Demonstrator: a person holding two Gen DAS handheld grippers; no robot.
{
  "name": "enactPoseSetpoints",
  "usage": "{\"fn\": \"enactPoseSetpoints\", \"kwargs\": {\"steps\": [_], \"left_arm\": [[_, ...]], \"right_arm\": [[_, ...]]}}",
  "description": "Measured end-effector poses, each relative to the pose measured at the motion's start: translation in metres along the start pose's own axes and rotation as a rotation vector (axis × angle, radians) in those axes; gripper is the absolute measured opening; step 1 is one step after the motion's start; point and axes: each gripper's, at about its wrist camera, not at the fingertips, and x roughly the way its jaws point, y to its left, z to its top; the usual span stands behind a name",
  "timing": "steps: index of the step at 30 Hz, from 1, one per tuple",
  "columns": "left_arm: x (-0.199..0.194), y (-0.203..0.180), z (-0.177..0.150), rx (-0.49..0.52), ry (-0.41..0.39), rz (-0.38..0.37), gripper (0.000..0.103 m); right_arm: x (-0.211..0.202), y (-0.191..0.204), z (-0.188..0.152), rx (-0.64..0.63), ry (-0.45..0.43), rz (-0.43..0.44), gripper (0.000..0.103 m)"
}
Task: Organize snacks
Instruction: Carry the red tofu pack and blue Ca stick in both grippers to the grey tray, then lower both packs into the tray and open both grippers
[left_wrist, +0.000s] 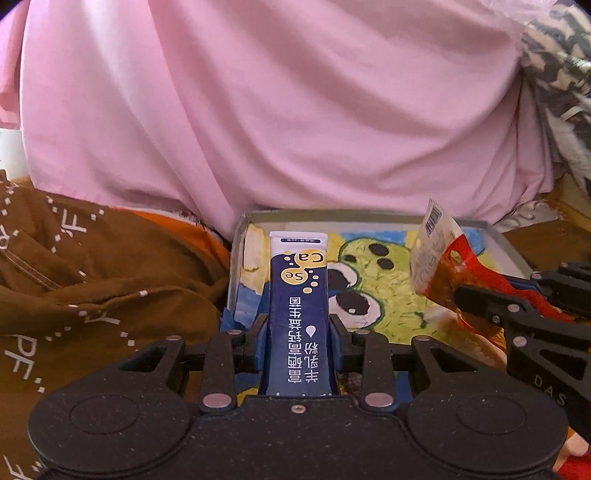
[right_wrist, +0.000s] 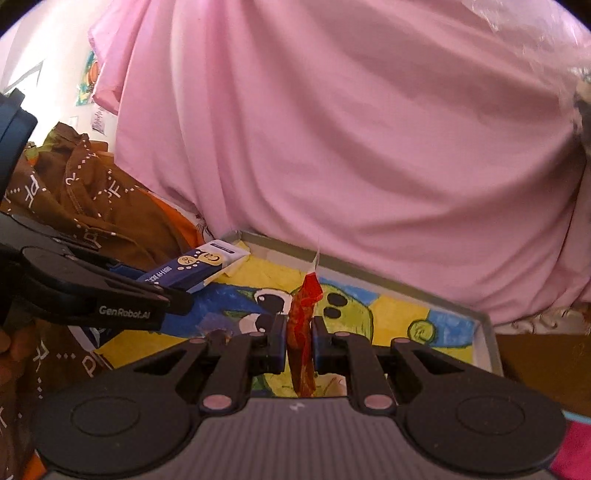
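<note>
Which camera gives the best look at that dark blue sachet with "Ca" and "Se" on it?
The left wrist view: the blue sachet faces the camera flat, print legible, clamped in the left gripper. The right wrist view shows it only obliquely, small, off to the side above the painted tray.

Navy sachet (left_wrist: 298, 314): lower end hidden behind the body of the left tongs (left_wrist: 298, 328); small print on the top band too fine to read. Red wrapper (right_wrist: 303, 332): seen edge-on in the right wrist view, its face not legible. Painted tray (left_wrist: 369, 216): near edge covered by both tongs. Brown cloth (left_wrist: 74, 277) cut off at left edge. Striped fabric (left_wrist: 561, 74) blurred, cut at right.
</note>
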Motion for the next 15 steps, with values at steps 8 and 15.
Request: {"fn": "enactPoseSetpoints", "kwargs": {"steps": [8, 15], "left_arm": [[0.014, 0.009, -0.003, -0.065, 0.066, -0.03, 0.045], [-0.004, 0.021, 0.001, -0.143, 0.026, -0.022, 0.076]], "right_arm": [[0.005, -0.017, -0.002, 0.115, 0.031, 0.047, 0.05], [-0.014, -0.021, 0.0, 0.148, -0.026, 0.034, 0.078]]}}
